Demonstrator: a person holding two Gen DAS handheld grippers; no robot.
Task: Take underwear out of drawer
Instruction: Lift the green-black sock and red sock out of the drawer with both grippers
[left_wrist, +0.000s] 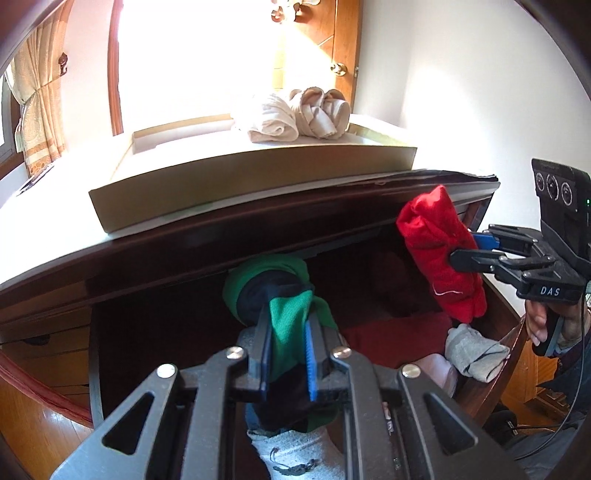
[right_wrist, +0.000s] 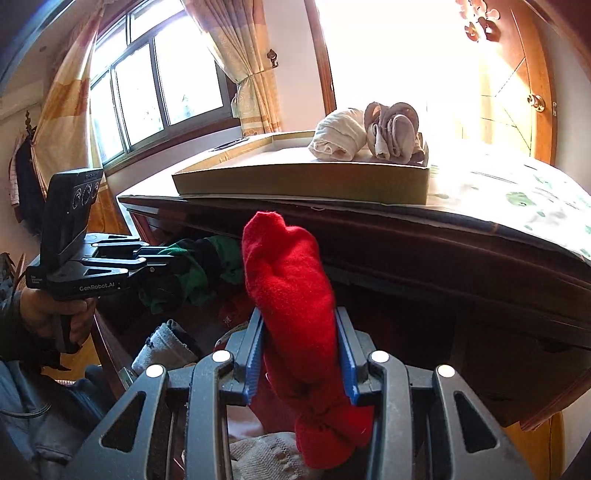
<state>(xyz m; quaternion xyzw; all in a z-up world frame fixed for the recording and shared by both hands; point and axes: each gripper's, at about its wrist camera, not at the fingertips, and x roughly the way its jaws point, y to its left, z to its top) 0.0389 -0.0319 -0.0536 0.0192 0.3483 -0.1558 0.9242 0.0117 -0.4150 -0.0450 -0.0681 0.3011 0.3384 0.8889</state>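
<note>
Under dresser edge (left_wrist: 258, 236), 2 grippers (left_wrist: 288, 332) (right_wrist: 301, 350) clamp rolled underwear (right_wrist: 291, 288).

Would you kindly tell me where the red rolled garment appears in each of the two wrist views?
Left wrist view: red rolled garment at right, clamped by the right gripper coming in from the right edge.
Right wrist view: centre foreground, between that gripper's blue fingers.
Shared landmark: the cardboard tray on the dresser top.

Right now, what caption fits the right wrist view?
Right gripper shut on a rolled red fabric bundle above the open dark wooden drawer.
</note>
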